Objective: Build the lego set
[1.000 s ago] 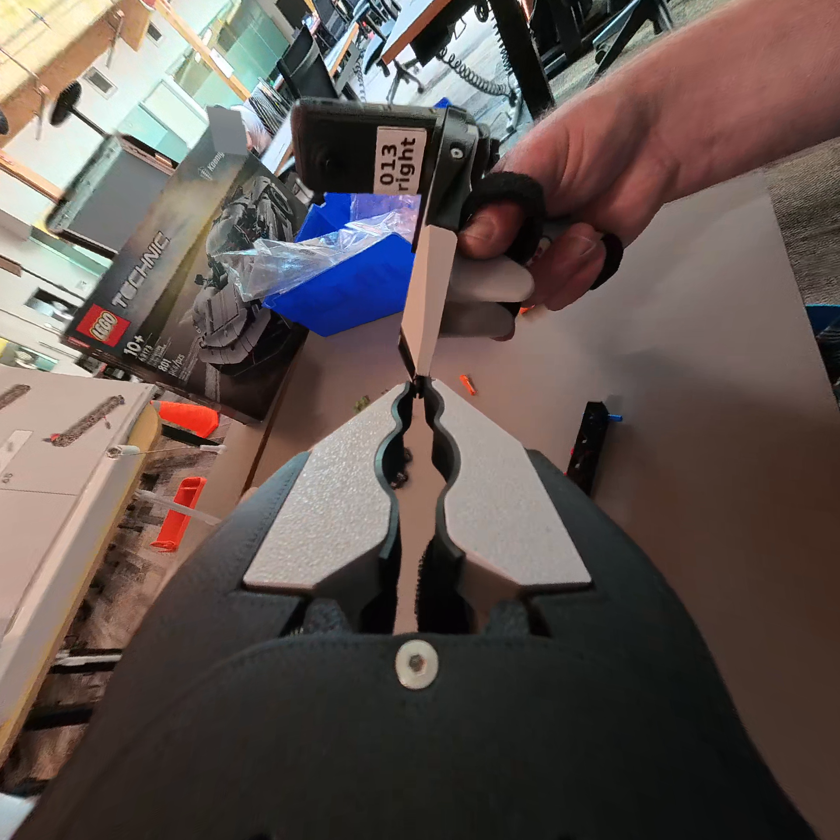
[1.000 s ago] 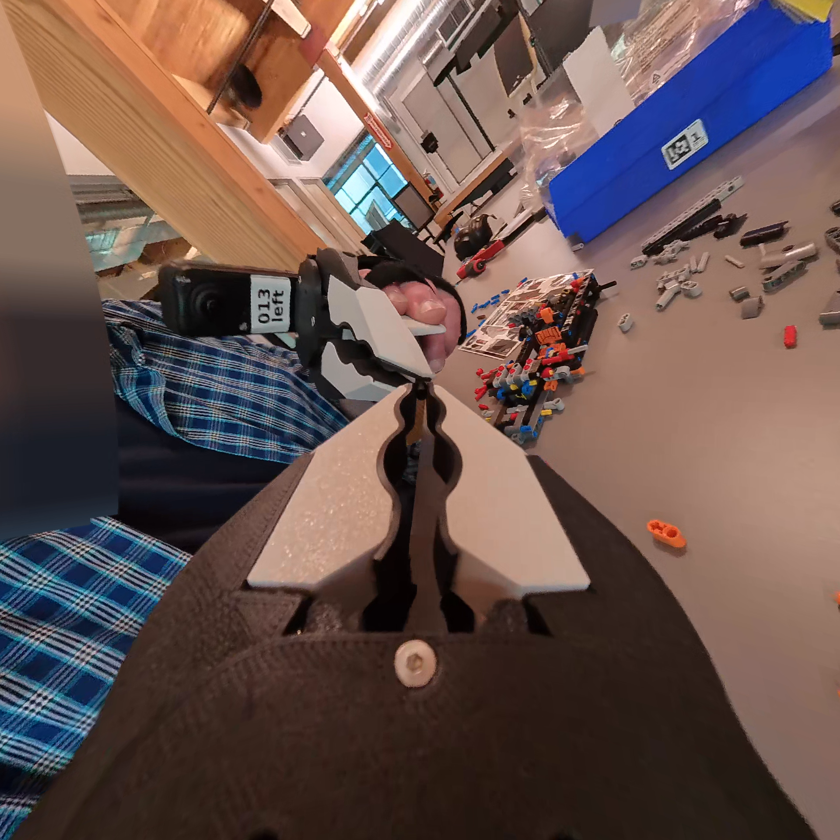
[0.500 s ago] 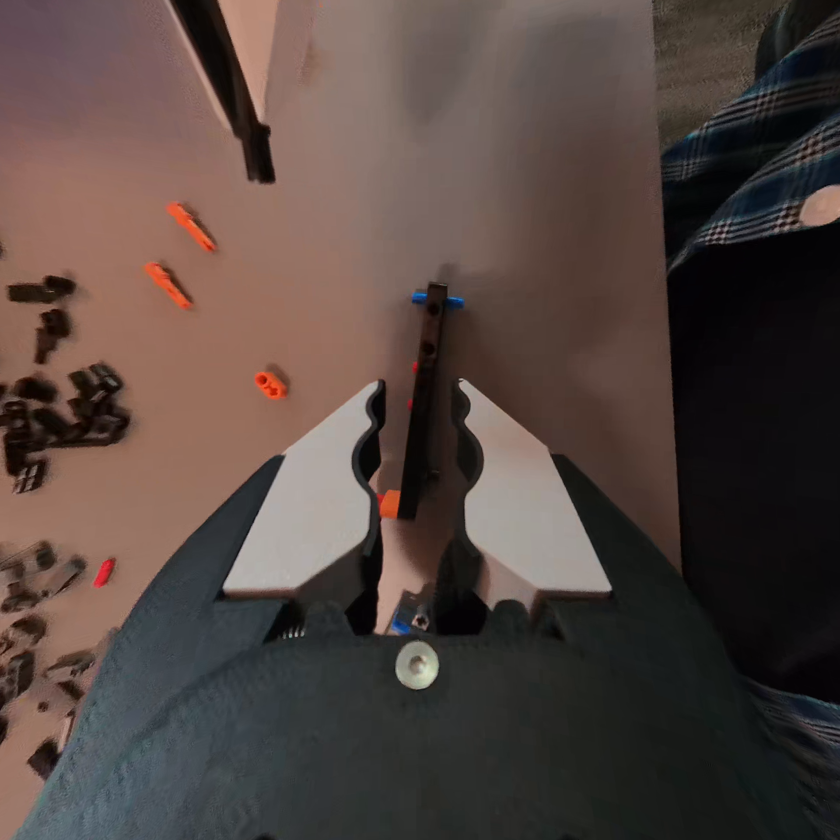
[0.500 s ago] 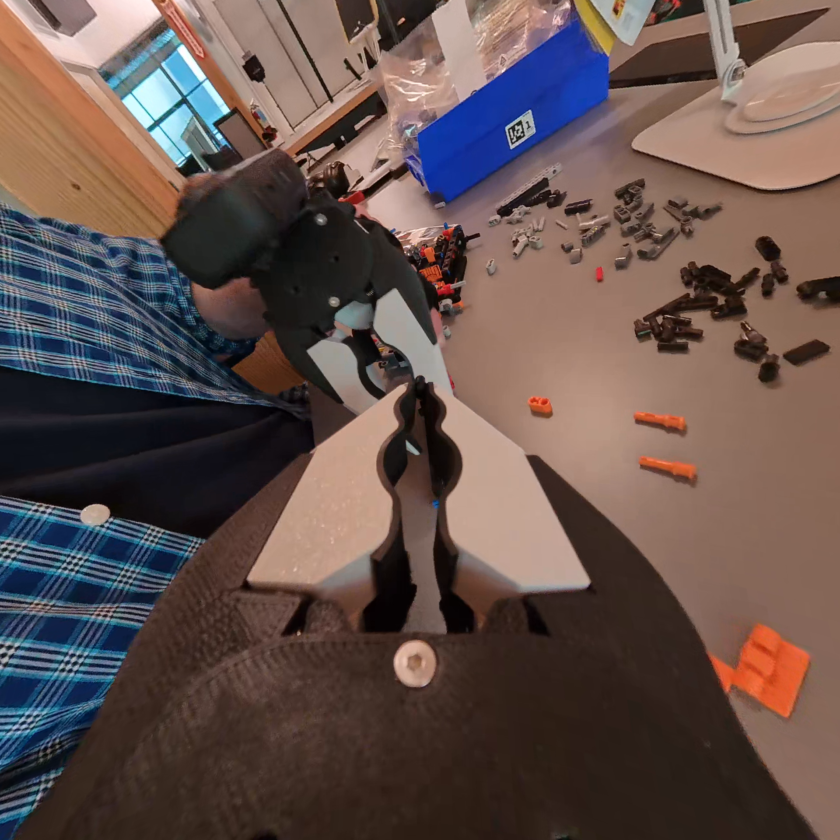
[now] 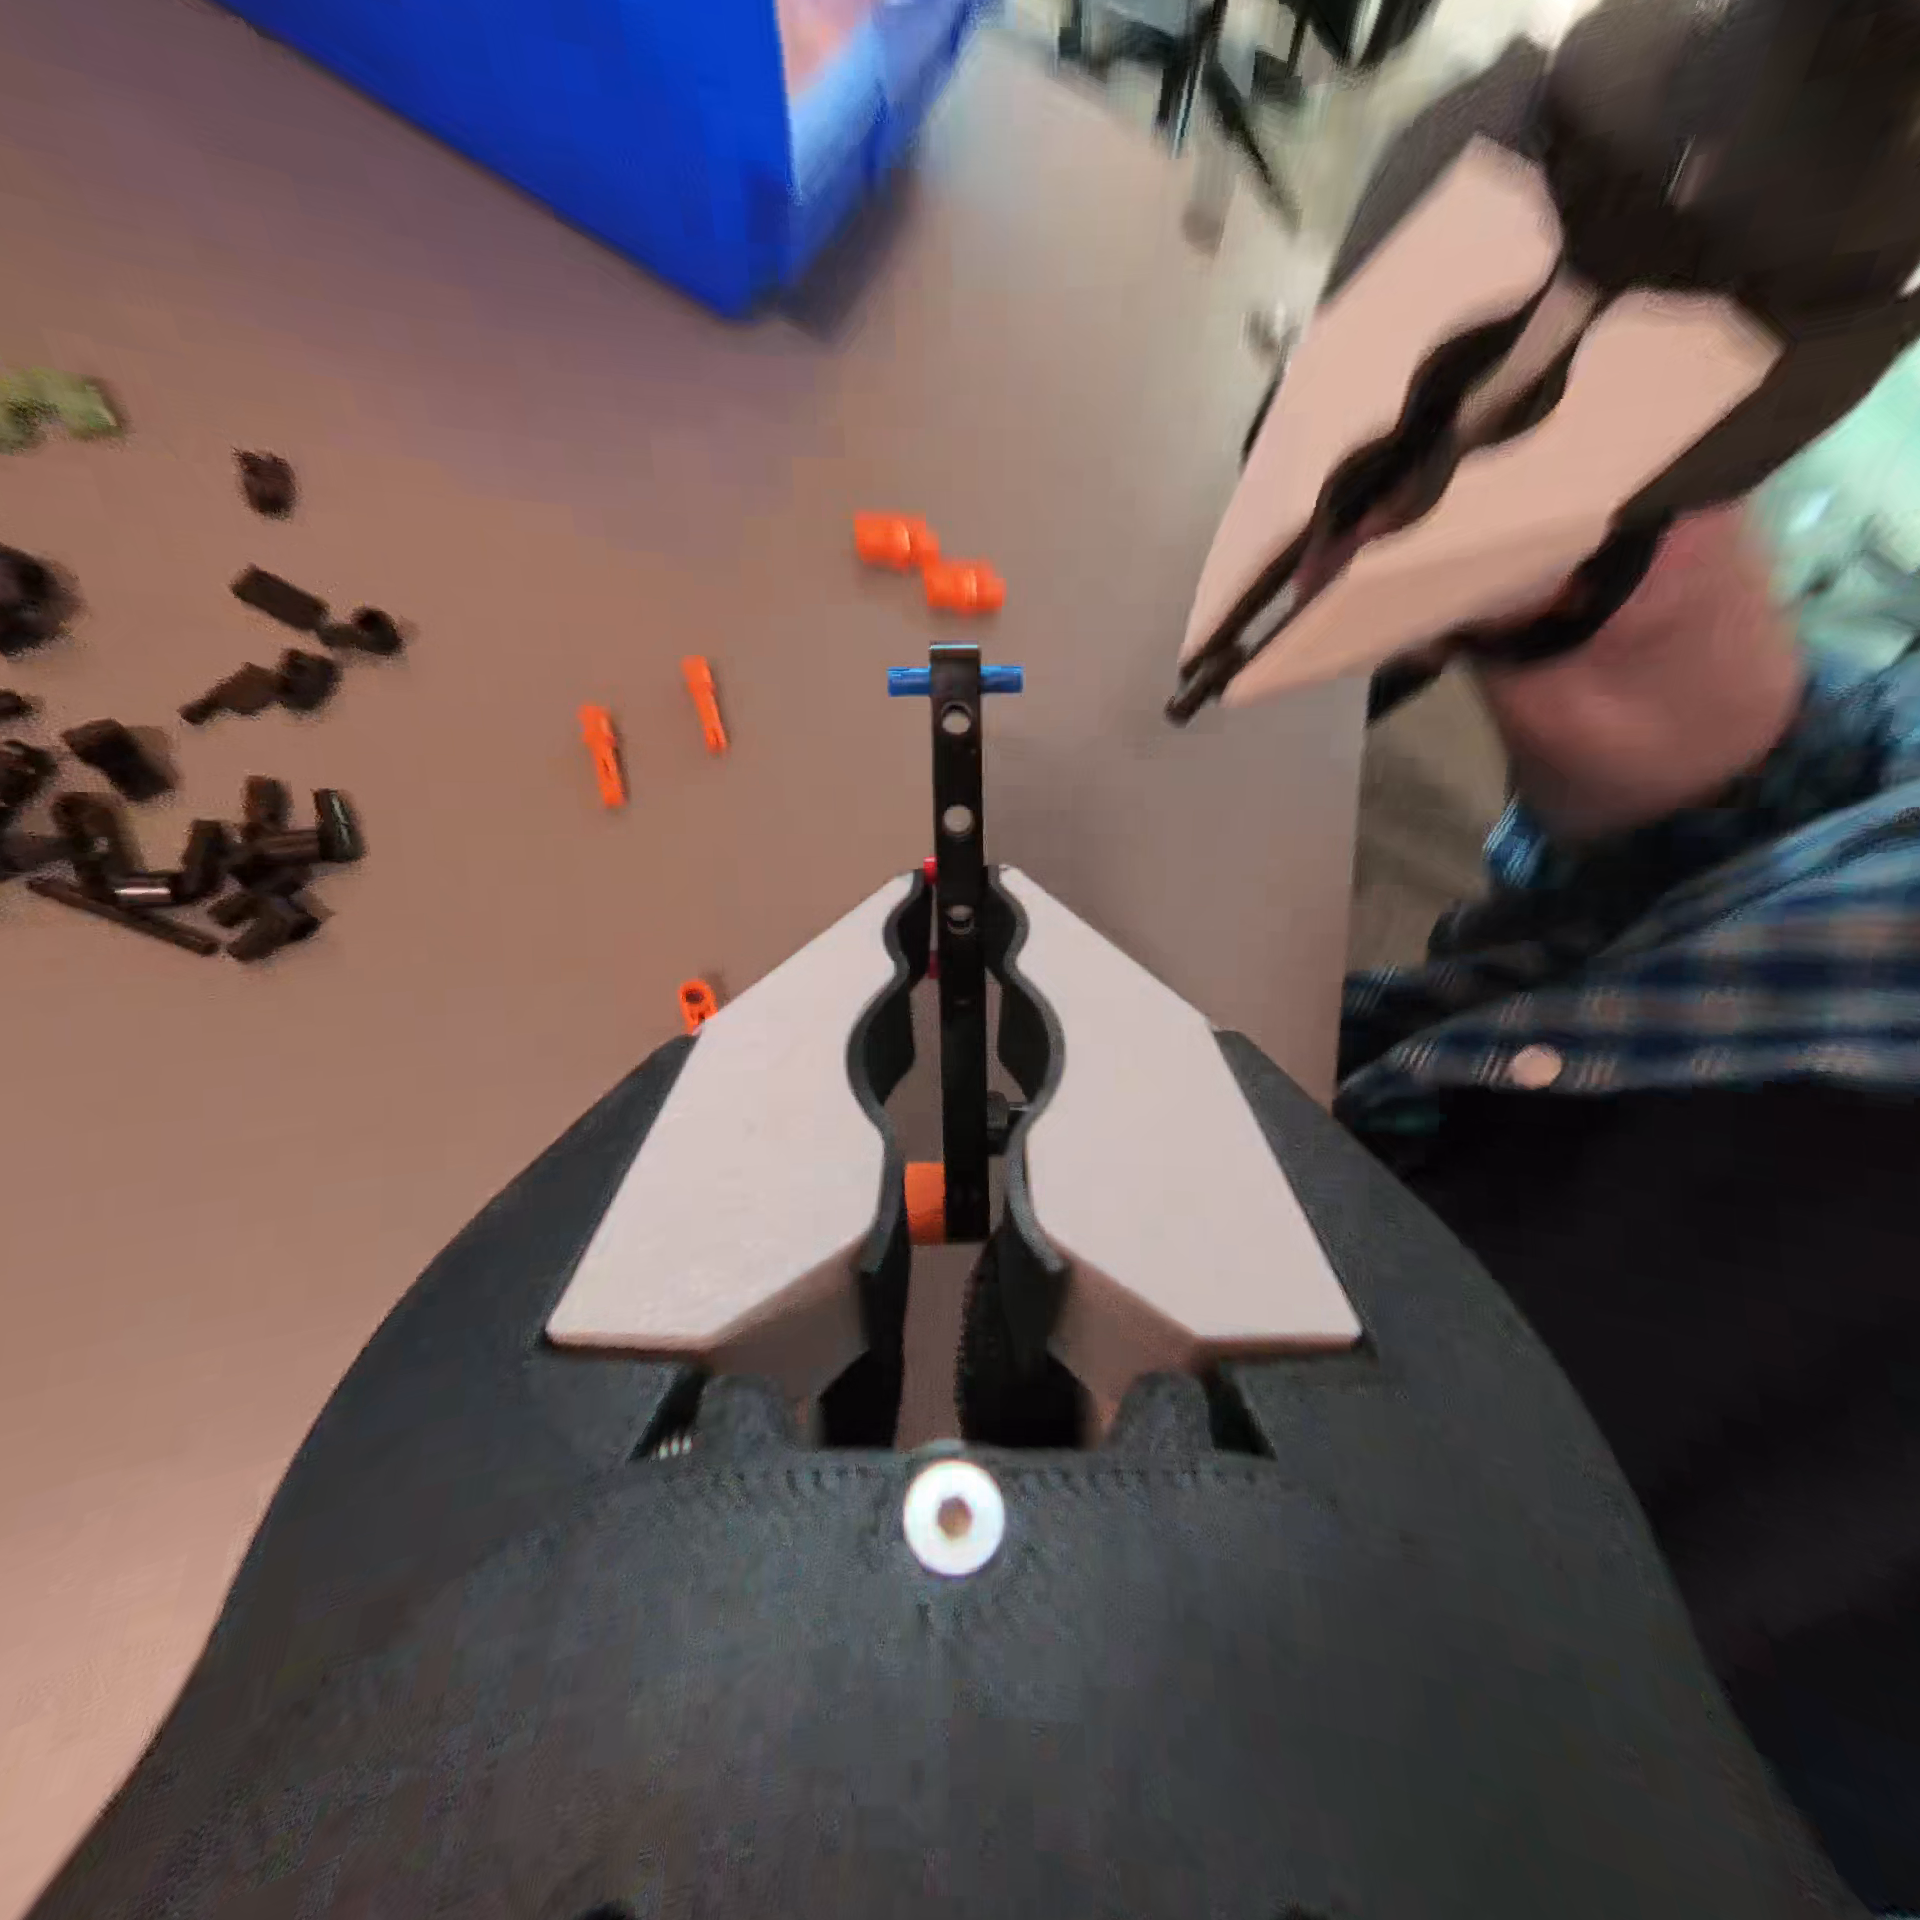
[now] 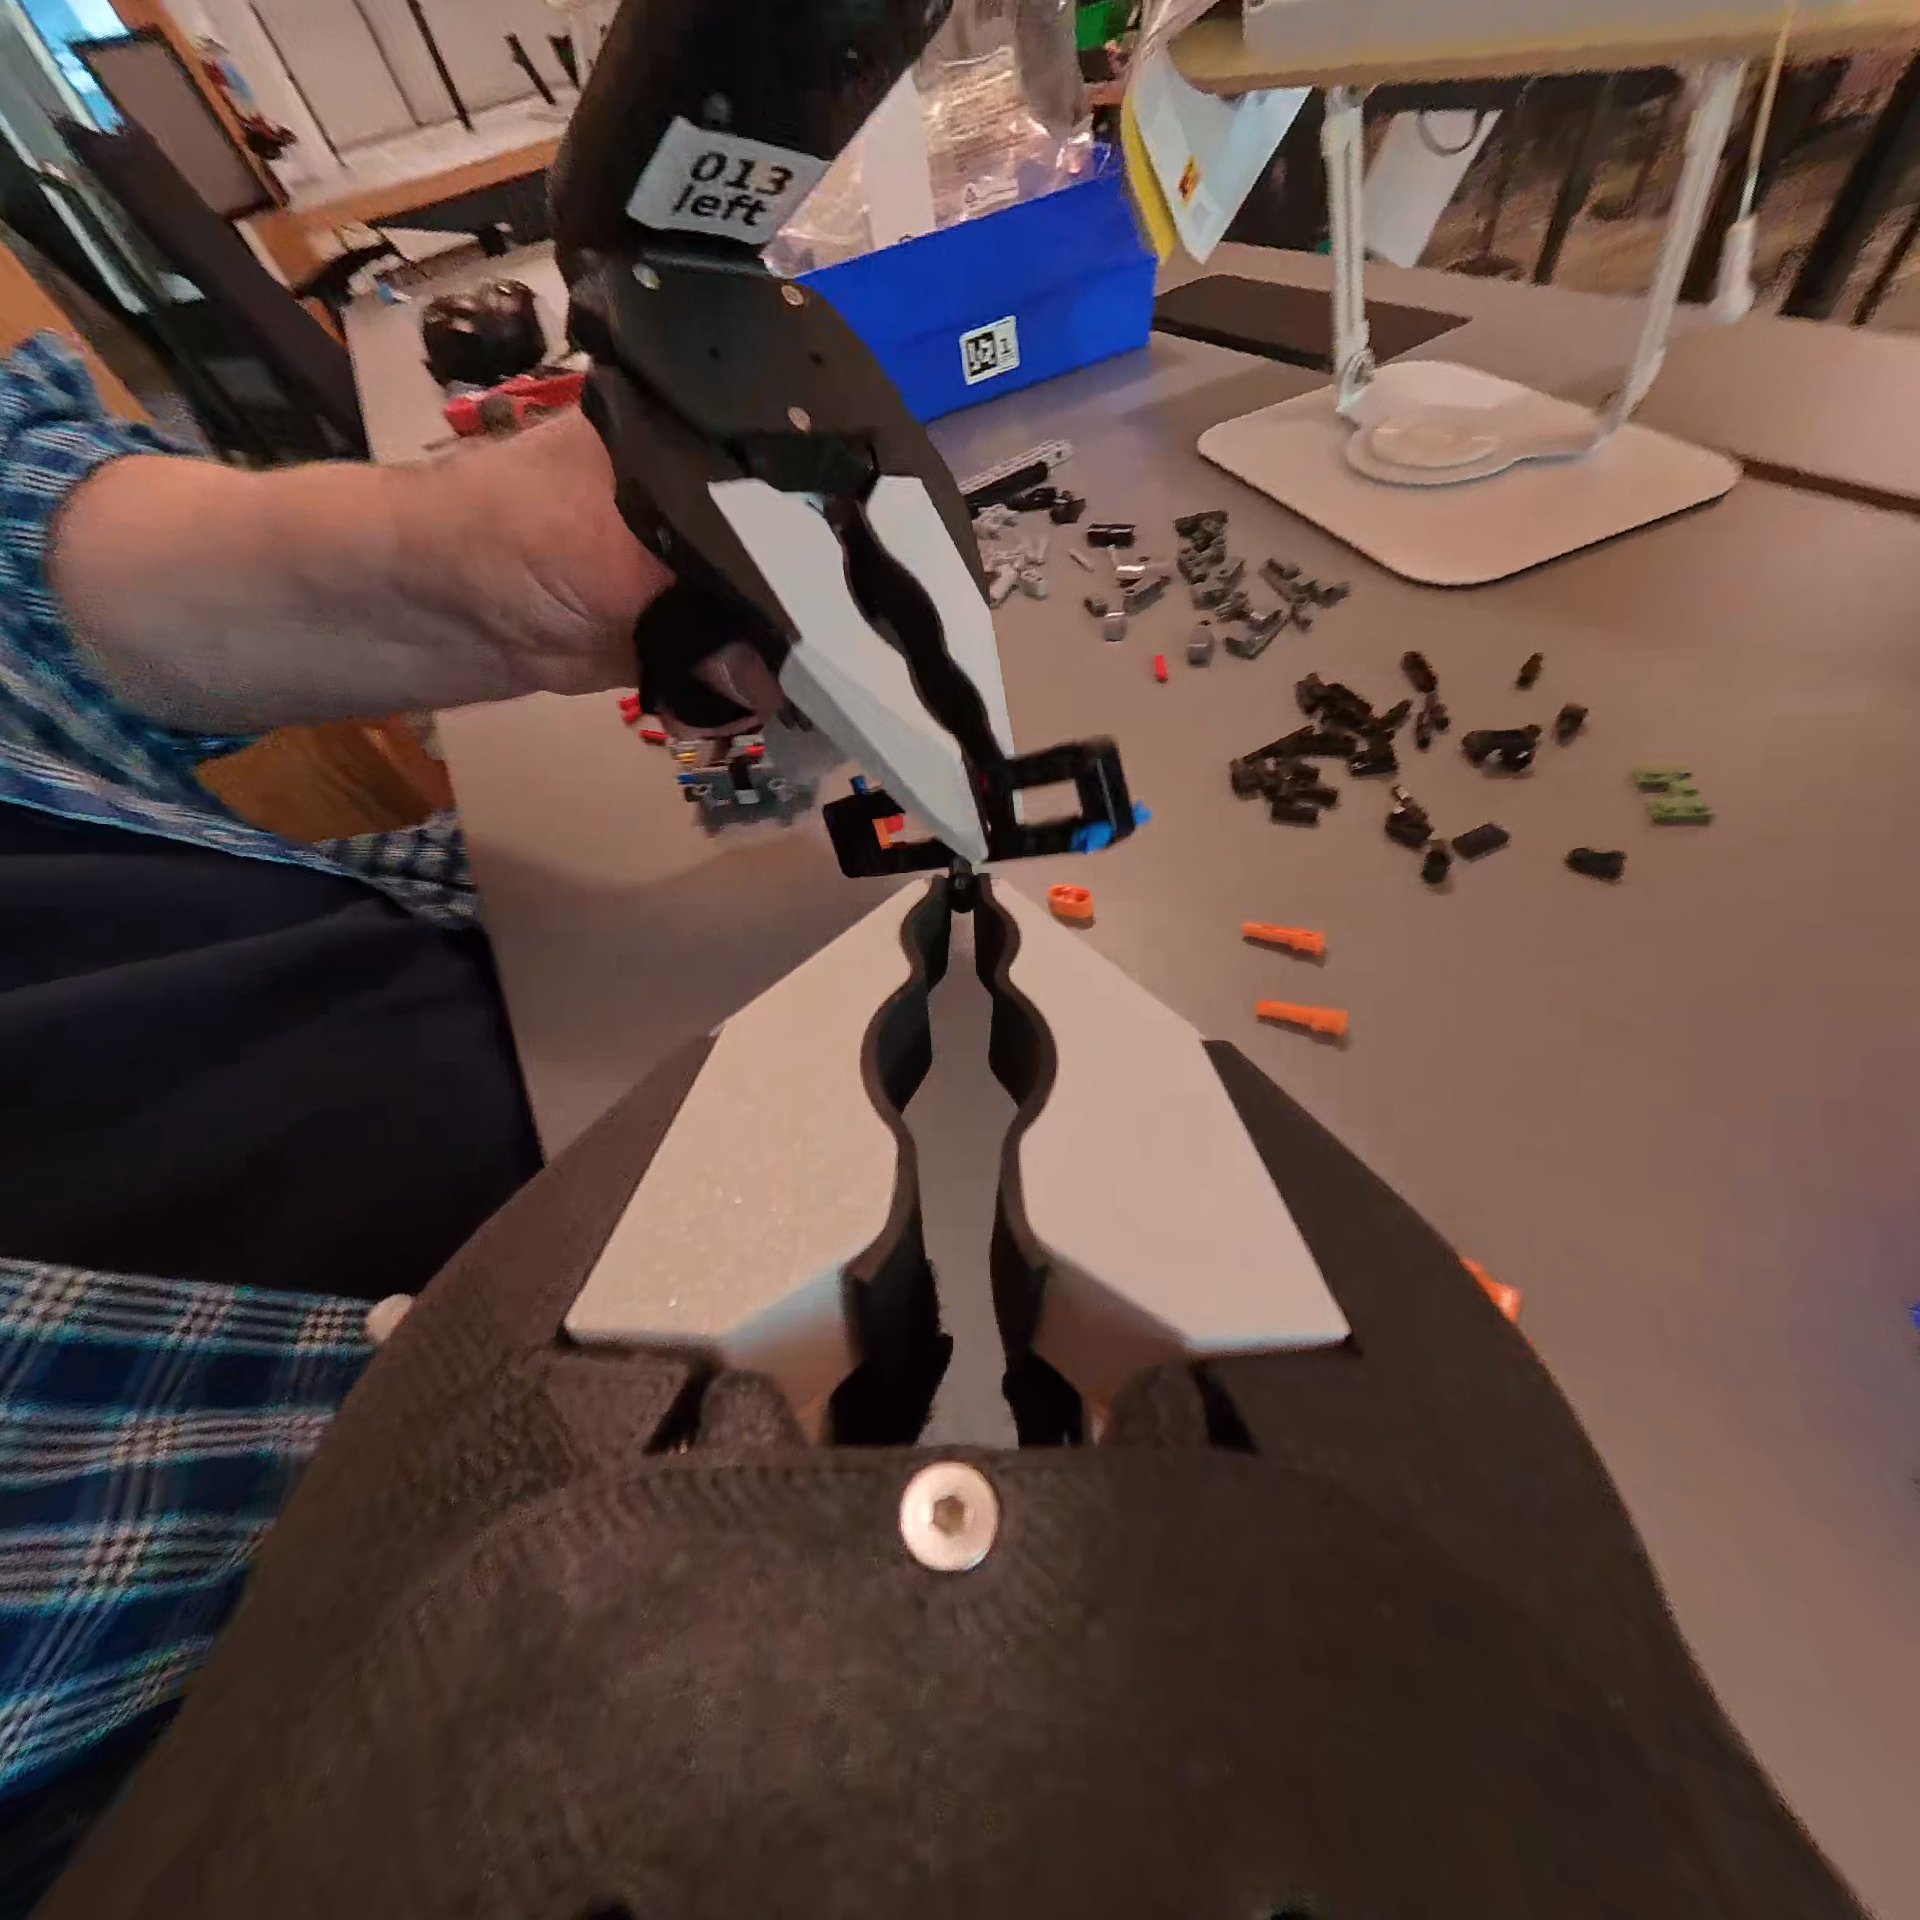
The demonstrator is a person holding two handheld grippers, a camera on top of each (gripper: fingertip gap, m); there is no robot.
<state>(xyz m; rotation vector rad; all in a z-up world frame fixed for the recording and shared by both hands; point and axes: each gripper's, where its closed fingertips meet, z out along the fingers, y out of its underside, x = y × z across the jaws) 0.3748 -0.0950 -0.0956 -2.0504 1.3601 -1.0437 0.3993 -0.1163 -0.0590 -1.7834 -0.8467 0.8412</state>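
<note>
Your blue bin (image 6: 997,301) sits at the far side of the table (image 6: 1558,1091), with clear plastic bags (image 6: 966,135) bulging out of its top; what the bags hold is too blurred to tell.

Your left hand-held gripper (image 5: 956,883) is clamped on a black frame assembly (image 5: 958,935), held in the air above the table; a blue pin (image 5: 956,681) crosses its far end and an orange piece (image 5: 923,1200) sits at its near end between the fingers.

From the right wrist view the frame (image 6: 1060,800) shows as an open black rectangle, partly hidden by the left gripper's fingers.

Your right hand-held gripper (image 6: 961,894) is pinched on a tiny dark piece (image 6: 961,891) at its tips, too small to identify.

On the table lie two orange pins (image 6: 1288,977), one small orange connector (image 6: 1070,900), a loose heap of black parts (image 6: 1351,748) and a grey scatter (image 6: 1143,592), both too jumbled to count.
</note>
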